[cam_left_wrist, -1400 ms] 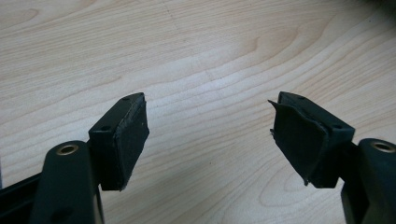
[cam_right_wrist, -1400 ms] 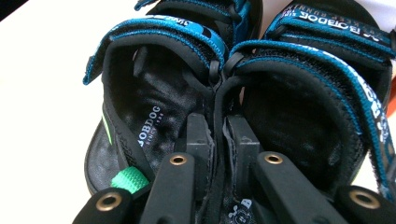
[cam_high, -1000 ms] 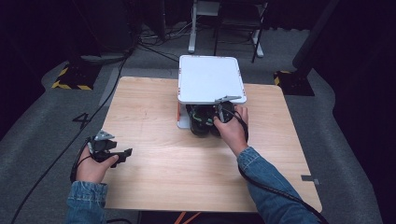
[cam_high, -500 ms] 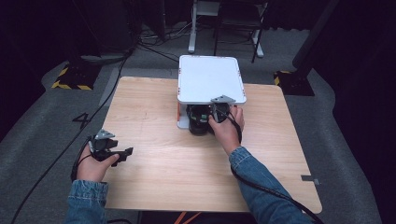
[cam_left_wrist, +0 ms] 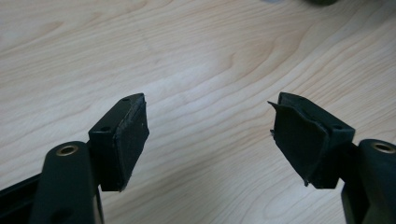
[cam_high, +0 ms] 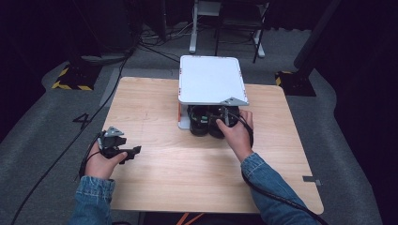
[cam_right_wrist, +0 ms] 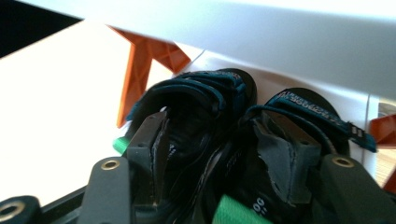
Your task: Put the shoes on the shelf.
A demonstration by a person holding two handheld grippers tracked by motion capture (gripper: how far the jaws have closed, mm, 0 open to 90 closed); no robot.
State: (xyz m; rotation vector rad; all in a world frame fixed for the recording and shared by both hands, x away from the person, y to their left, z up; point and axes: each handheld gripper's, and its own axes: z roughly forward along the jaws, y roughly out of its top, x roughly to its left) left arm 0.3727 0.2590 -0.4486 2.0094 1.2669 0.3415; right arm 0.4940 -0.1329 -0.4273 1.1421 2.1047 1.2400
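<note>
Two black shoes (cam_high: 209, 123) sit half hidden under the white shelf (cam_high: 211, 79), frame centre. Right gripper (cam_right_wrist: 224, 154), jaws just opening, straddles their touching sides; left gripper (cam_left_wrist: 210, 135) gapes empty lower left.

White shelf top (cam_high: 211, 79) hides most of the two dark shoes (cam_high: 206, 123) in the high view. Right gripper (cam_high: 224, 114) fingertips tucked under it. Bottom edge crops the shoes' heels in the right gripper view.
</note>
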